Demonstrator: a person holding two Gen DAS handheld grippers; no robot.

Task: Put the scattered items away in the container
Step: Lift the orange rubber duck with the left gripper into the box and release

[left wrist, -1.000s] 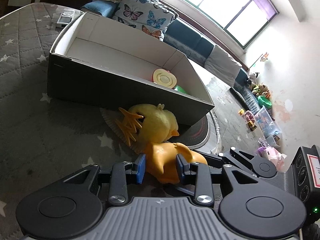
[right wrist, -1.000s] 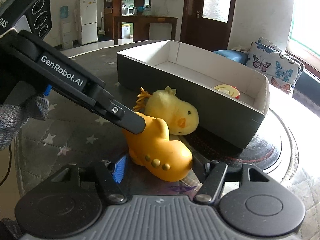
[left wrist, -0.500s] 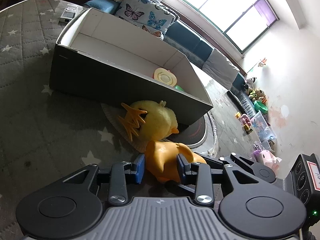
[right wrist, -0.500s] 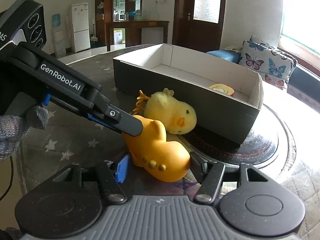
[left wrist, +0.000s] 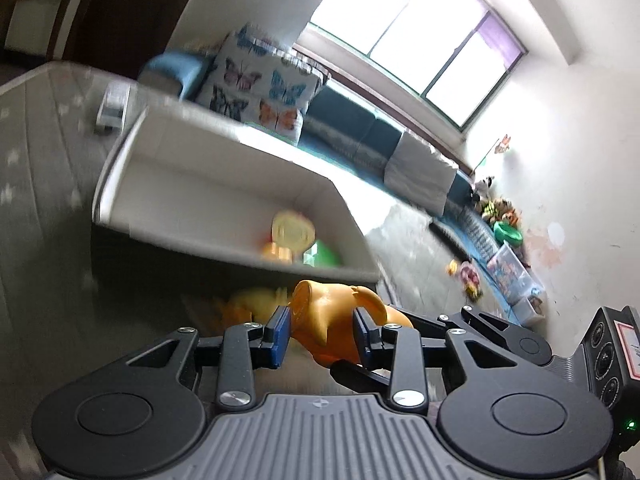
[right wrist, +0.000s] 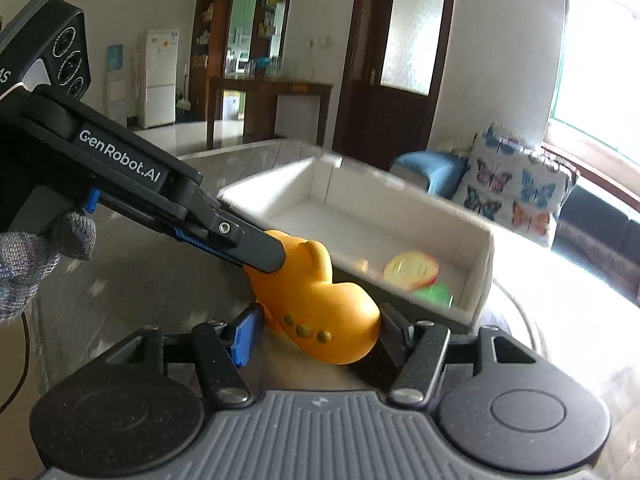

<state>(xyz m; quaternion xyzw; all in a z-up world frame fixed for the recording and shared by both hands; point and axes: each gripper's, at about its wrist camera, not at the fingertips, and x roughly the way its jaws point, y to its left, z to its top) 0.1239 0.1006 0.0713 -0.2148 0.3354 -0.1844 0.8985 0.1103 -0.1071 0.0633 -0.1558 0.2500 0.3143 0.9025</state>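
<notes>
An orange rubber toy (left wrist: 332, 320) hangs above the table, level with the near wall of the box, held from two sides. My left gripper (left wrist: 320, 332) is shut on its narrow end. My right gripper (right wrist: 320, 332) is shut across the orange toy's (right wrist: 316, 304) fat body. The left gripper's finger (right wrist: 256, 248) reaches in from the left in the right wrist view. The box (left wrist: 224, 236) is dark outside and white inside. It holds a yellow disc toy (left wrist: 292, 232) and a green piece (left wrist: 324, 256). A yellow plush chick (left wrist: 248, 304) lies blurred on the table below.
A person's gloved hand (right wrist: 32, 260) holds the left gripper. A small grey device (left wrist: 112, 108) lies on the star-patterned table cover behind the box. A butterfly cushion (right wrist: 516, 192) and a dark sofa stand beyond the table. The box's far right corner (right wrist: 476, 264) is close ahead.
Both grippers have risen together, lifting the orange toy off the table and away from the plush chick. The right jaws closed in on the toy before the lift.
</notes>
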